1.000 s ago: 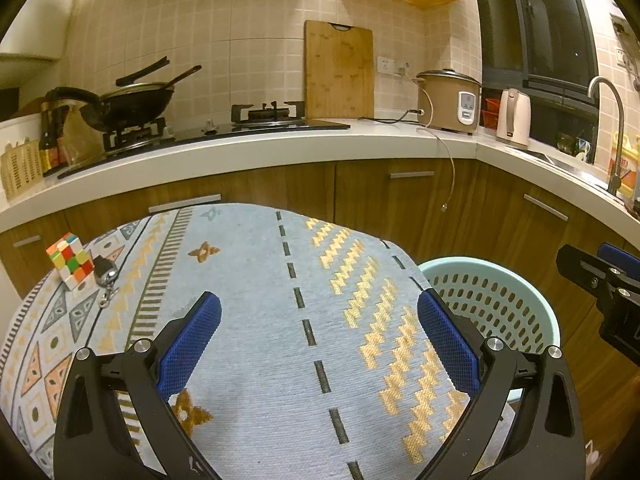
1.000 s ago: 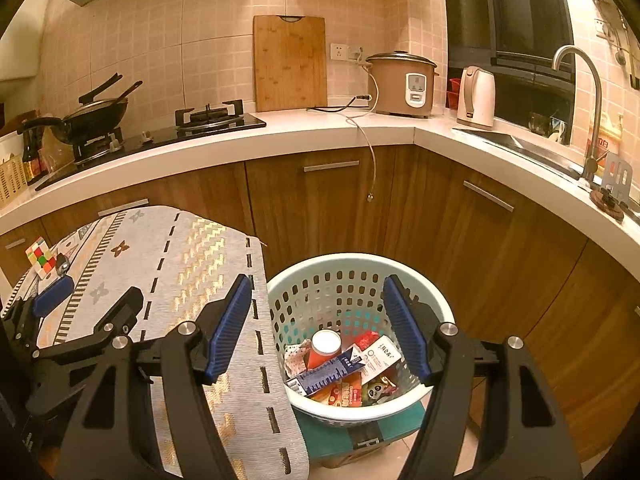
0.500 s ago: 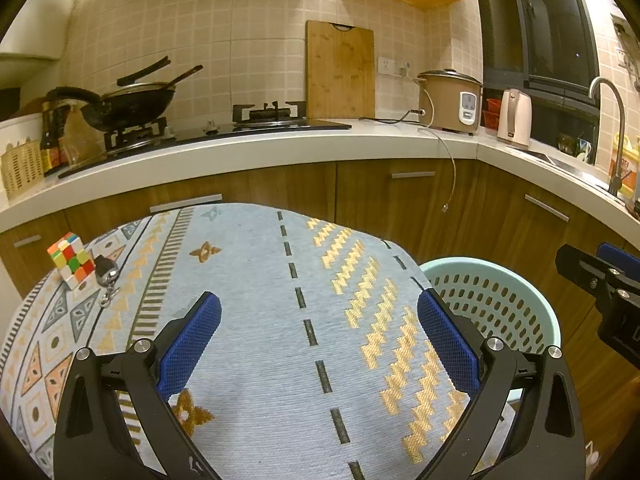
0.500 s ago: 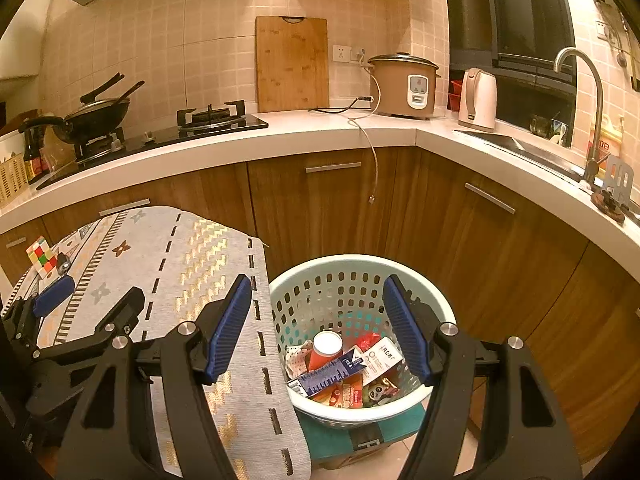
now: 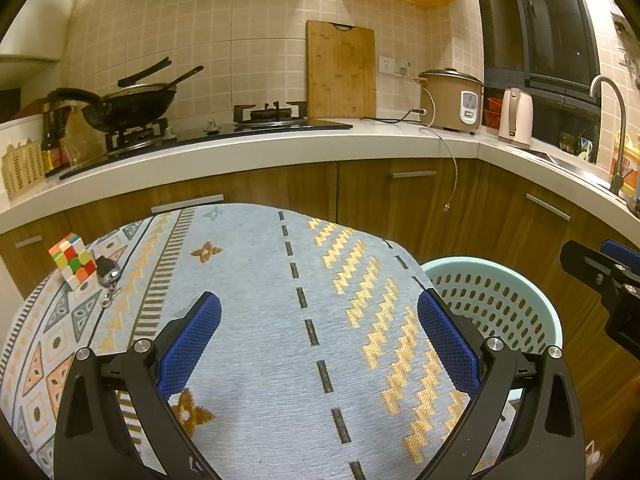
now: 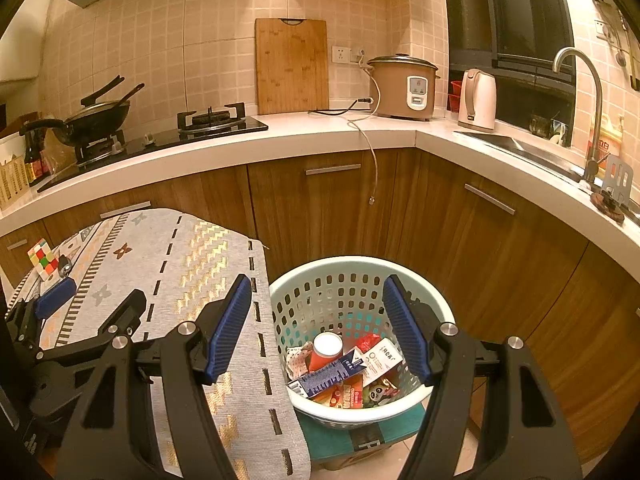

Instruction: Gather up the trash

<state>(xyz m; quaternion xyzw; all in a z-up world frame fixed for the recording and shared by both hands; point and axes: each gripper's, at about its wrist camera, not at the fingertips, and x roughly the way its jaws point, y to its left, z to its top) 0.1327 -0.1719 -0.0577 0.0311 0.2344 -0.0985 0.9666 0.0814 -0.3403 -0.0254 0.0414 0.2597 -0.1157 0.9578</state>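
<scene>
The left gripper [image 5: 319, 322] hangs over the patterned cloth [image 5: 256, 312] with its blue pads spread wide and nothing between them; the right gripper [image 6: 317, 307] stands wide apart too, empty, poised above the pale green basket [image 6: 444, 312] just beside the cloth's edge. Only the right wrist view looks into the basket, where the trash [image 6: 344, 372] lies: a red cup with a white lid, a blue barcoded box, cartons and wrappers; their print is too small to read. The left wrist view shows only the basket's rim and holed wall; its far corner of the cloth carries a puzzle cube [image 5: 73, 261] touching a key fob [image 5: 108, 270]. Beyond, the counter holds a rice cooker [image 6: 404, 87].
</scene>
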